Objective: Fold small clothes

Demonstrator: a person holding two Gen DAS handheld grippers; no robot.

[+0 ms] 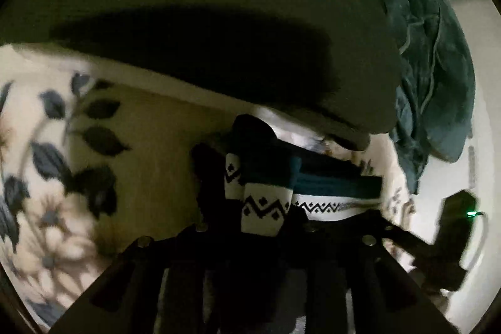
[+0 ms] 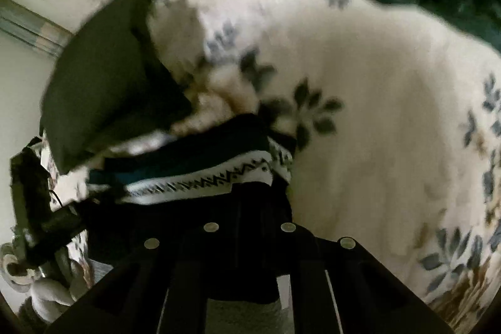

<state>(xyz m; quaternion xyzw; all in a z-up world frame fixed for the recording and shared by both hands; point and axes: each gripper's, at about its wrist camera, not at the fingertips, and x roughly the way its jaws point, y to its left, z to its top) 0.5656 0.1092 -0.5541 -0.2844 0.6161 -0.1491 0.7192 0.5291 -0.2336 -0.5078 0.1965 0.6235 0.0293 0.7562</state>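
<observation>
Setting: a bed covered by a cream bedspread printed with blue-grey flowers and leaves (image 2: 375, 121); a dark olive cushion (image 1: 219, 30) lies on it on the far side, and a crumpled teal blanket (image 1: 432, 58) sits at the far right.

Garment: a small dark knitted piece with a teal band and white bands of black zigzag pattern (image 1: 266, 208) hangs doubled between the two claws, just above the bedspread and just in front of the cushion.

Left claw (image 1: 260, 227): pressed onto the left end of the garment, where a white zigzag cuff bunches between its dark fingers.

Right claw (image 2: 250, 202): pressed together on the right end of the same garment; the white zigzag edge (image 2: 200, 180) runs just beyond its tips.

Step in hand, as I judge it: laying the folded garment down flat.

How to do it well: keep both ends level and lightly taut, lower them together so the edges line up, and let go only once the cloth rests on the bedspread, clear of the cushion.

Risk: the views are dim and blurred, so whether the layers are aligned cannot be told.
</observation>
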